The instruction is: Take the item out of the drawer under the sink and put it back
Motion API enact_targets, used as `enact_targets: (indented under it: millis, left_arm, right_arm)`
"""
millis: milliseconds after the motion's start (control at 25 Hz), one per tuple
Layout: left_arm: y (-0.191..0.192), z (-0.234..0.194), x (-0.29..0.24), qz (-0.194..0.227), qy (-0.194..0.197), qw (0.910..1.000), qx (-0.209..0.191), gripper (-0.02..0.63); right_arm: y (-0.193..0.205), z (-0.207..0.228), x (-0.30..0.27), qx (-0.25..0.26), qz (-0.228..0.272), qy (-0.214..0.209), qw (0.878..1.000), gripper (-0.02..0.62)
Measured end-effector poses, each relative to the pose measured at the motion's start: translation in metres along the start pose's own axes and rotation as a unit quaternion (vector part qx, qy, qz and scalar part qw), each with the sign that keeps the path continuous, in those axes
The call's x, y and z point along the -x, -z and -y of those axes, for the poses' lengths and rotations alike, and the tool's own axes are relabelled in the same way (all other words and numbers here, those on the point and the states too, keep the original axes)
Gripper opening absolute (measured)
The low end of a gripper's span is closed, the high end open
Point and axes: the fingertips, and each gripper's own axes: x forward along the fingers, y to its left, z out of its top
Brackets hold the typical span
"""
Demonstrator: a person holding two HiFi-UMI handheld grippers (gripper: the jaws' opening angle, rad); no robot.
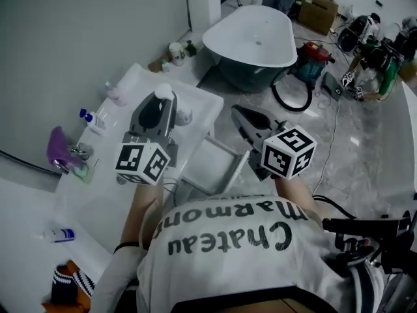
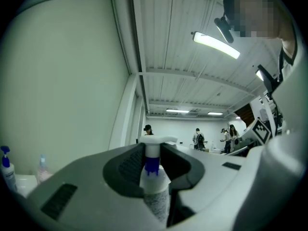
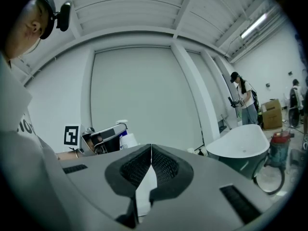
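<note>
Two grippers are showing in the head view. The left gripper [image 1: 159,106] is holding a white pump bottle [image 1: 183,116] up over the sink counter [image 1: 98,194], while the right gripper [image 1: 240,115] is hovering at its three o'clock. The open drawer [image 1: 218,168] is waiting at six o'clock below both, and the part of it in sight is looking bare. A bathtub [image 1: 254,31] is standing empty at twelve o'clock, and two blue-topped spray bottles [image 1: 88,117] are standing on the counter at nine. In the left gripper view, the jaws are standing partway apart, gripping the bottle [image 2: 155,186] at its neck just under the pump head. In the right gripper view, the jaws are pressing together on nothing, with the bottle [image 3: 127,139] showing at ten o'clock. The bottle seems to be out, so the return is coming. Lowering it upright and straight down into the drawer's middle, keeping the pump head clear of the counter edge, and loosening only once it is resting, would suit best.
</note>
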Motion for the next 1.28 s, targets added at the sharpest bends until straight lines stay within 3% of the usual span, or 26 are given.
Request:
enact_targets:
  millis: [240, 720, 880, 1280]
  left_arm:
    - [0.011, -0.034, -0.023, -0.007, 0.026, 0.9996, 0.011, 0.101]
    - [0.095, -0.067, -0.05, -0.066, 0.074, 0.9933, 0.059, 0.1]
    - [0.116, -0.069, -0.055, -0.08, 0.08, 0.9917, 0.062, 0.101]
    - [0.156, -0.074, -0.064, -0.119, 0.07, 0.9874, 0.077, 0.101]
  right_arm:
    - [0.007, 0.003, -0.01, 0.0, -0.001, 0.057, 0.998, 0.011]
    - [0.054, 0.013, -0.026, -0.042, -0.043, 0.15, 0.987, 0.011]
    - [0.06, 0.015, -0.026, -0.062, -0.041, 0.16, 0.984, 0.011]
    - [0.094, 0.03, -0.043, -0.107, -0.092, 0.15, 0.979, 0.011]
